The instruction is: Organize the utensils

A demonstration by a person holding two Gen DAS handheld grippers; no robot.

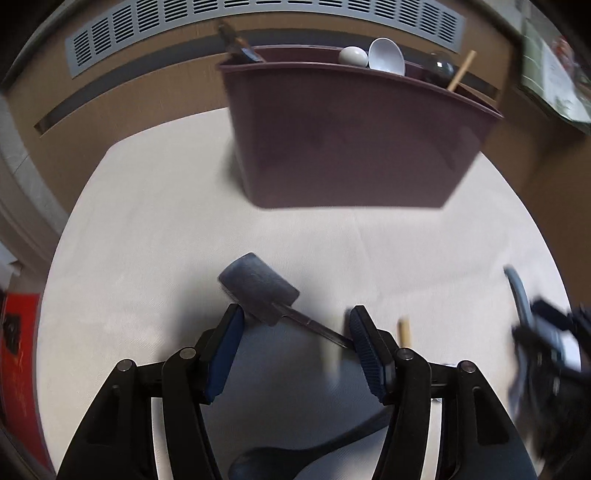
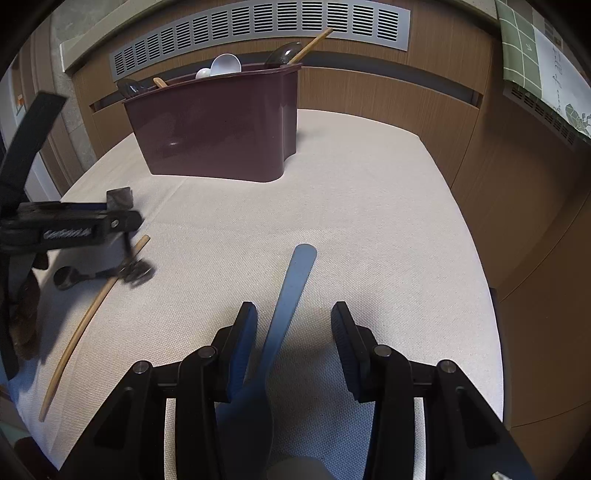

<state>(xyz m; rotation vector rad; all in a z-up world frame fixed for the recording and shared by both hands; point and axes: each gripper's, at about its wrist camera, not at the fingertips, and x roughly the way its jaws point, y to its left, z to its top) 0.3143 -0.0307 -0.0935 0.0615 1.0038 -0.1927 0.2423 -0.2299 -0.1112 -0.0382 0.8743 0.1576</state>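
On the pale cloth-covered table [image 2: 369, 206] stands the maroon utensil caddy [image 2: 221, 129], set toward the far edge before a wood-panelled wall with a slotted vent grille [image 2: 258, 29]. White spoons [image 2: 225, 65], a dark ladle bowl [image 2: 282, 54] and a wooden chopstick [image 2: 310, 46] project above its rim.

Left wrist view: the left gripper [image 1: 295, 321] hangs with its jaws spread, nothing pressed between the blue pads. Beneath the gap lies a small dark-headed tool [image 1: 258, 286], its block-like head toward the caddy and its thin metal shaft running back to touch, or nearly touch, the right-hand pad; the frame is blurred, so contact cannot be settled. A dark spoon [image 1: 295, 454] lies at the bottom edge between the finger arms. A short wooden stick end [image 1: 404, 330] shows just beyond the right-hand finger.

Right wrist view: the right gripper [image 2: 293, 317] also stands with jaws apart. A blue flat-handled spoon [image 2: 291, 295] lies lengthwise in the gap, handle pointing toward the caddy, close beside the left-hand pad; the other pad is clear of it. Only this view shows the full length of the loose chopstick [image 2: 92, 321] on the cloth and the left gripper from outside, blurred, above it. The blue spoon appears in the left wrist view only as a blurred strip at the right margin.
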